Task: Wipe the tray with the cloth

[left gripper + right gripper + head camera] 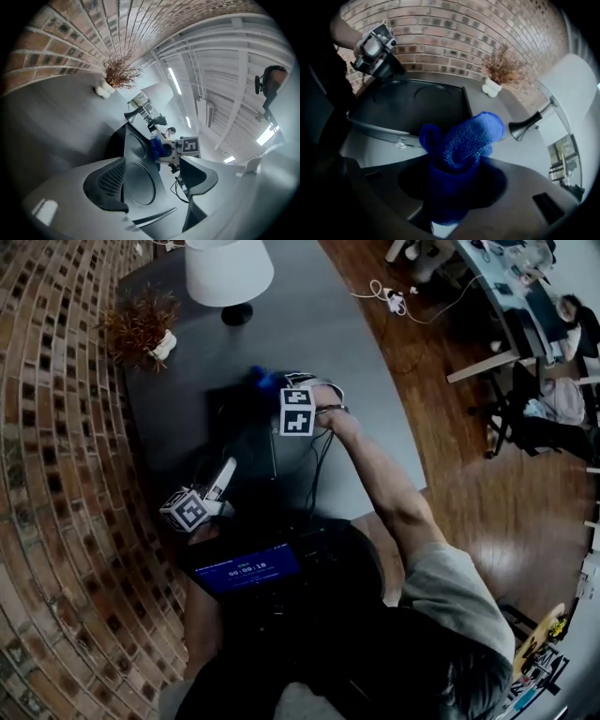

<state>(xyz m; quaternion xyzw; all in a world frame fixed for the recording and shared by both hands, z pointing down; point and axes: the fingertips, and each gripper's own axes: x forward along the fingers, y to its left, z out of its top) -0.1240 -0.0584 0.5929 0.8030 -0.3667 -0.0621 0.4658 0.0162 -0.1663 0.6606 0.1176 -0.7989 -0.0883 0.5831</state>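
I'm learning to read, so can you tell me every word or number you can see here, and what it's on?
"00:00:18", as far as it can be read: on the blue screen in front of the person.
Smaller line above it on that screen: too blurred to read.
Marker cubes: black-and-white squares only, no words.

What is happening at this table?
A person works with two hand-held grippers at a grey table. The right gripper is shut on a blue cloth, bunched between its jaws, close to the black tray. The left gripper has the tray's edge between its open jaws. Whether the cloth touches the tray does not show.
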